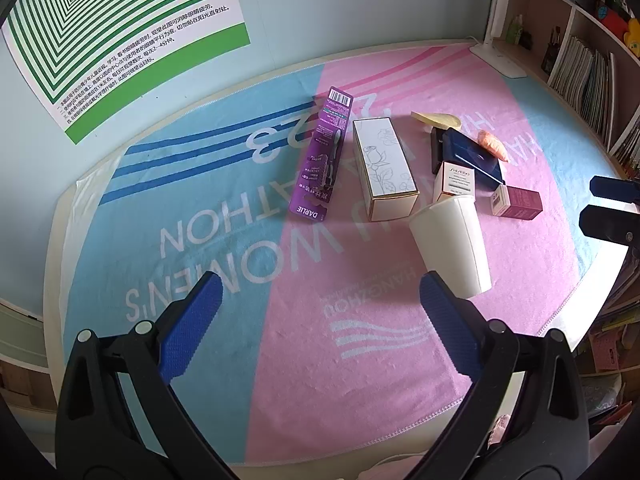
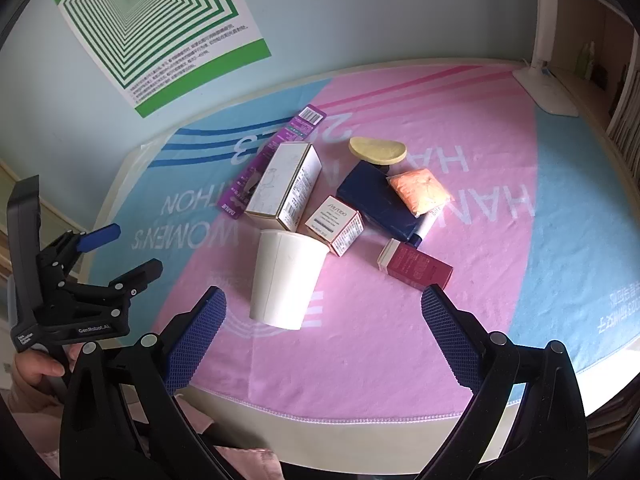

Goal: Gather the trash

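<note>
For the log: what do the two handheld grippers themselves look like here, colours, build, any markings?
Both match: black plastic clamp-style frames with silver rivets and two fingers faced with blue, dot-textured pads. The left gripper and right gripper look identical from their own cameras. The right view shows the left unit's side, with white "GenRobot.AI" lettering, held by a bare hand. No cables visible.

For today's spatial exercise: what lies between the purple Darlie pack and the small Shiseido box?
The tall white rose-print box lies between the Darlie pack and the Shiseido box, seen in both wrist views.

A pale blue wall (image 2: 360, 12) is carrying a green-striped poster (image 2: 160, 28); right of it, a white desk lamp (image 2: 544, 84) is standing.
</note>
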Motion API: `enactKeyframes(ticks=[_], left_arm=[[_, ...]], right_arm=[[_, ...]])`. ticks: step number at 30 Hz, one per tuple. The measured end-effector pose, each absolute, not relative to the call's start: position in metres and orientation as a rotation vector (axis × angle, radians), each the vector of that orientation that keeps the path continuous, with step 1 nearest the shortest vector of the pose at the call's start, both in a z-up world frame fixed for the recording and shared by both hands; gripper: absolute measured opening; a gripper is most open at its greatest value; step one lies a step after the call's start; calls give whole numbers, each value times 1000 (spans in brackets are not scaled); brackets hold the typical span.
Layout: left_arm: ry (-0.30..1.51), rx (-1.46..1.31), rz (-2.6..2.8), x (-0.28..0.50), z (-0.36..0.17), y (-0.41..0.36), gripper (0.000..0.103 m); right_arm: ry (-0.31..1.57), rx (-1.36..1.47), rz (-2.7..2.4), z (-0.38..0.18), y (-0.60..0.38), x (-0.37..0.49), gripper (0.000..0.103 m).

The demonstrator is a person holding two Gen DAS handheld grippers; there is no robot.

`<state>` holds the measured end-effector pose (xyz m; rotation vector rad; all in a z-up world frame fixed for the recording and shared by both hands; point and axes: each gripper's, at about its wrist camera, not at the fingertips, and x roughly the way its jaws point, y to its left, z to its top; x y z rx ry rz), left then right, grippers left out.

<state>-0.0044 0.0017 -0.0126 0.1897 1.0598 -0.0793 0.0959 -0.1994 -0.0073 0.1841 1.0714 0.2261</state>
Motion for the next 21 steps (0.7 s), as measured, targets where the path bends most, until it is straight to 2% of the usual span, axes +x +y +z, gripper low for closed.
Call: enactKeyframes(ticks=[21], left_arm=[[1060, 192, -78, -6, -13, 2, 97]], right_arm=[[1080, 176, 234, -7, -198, 98, 97]])
